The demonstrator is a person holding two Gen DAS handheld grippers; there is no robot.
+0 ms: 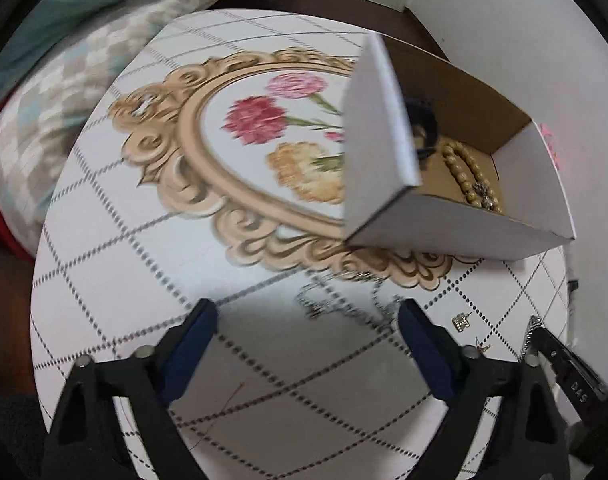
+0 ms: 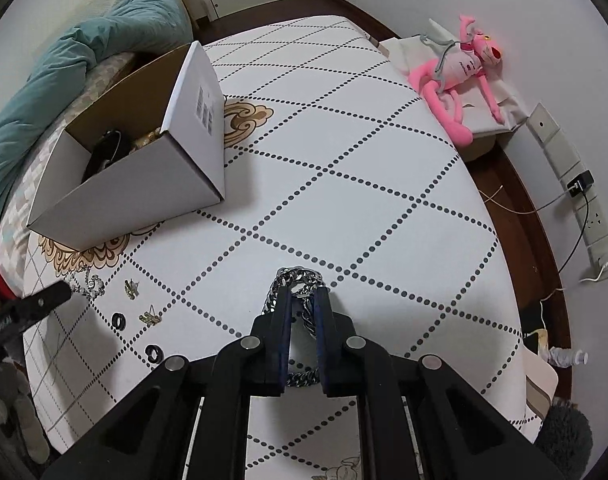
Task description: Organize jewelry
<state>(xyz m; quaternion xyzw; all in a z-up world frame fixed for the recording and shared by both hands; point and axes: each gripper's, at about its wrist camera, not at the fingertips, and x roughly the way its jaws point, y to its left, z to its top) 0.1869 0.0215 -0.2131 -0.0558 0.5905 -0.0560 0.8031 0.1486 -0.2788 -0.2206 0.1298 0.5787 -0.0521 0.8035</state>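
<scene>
Right wrist: right gripper (image 2: 304, 294) pinching chunky chain (image 2: 297, 278), off the table | left gripper (image 1: 308, 316) spread wide over thin chain (image 1: 344, 304) | step: carry | nxt: drop in box (image 2: 143, 196)

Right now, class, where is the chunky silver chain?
In the right wrist view, the chunky silver chain is pinched in the right gripper, above the dotted tablecloth, right of the white box.
</scene>
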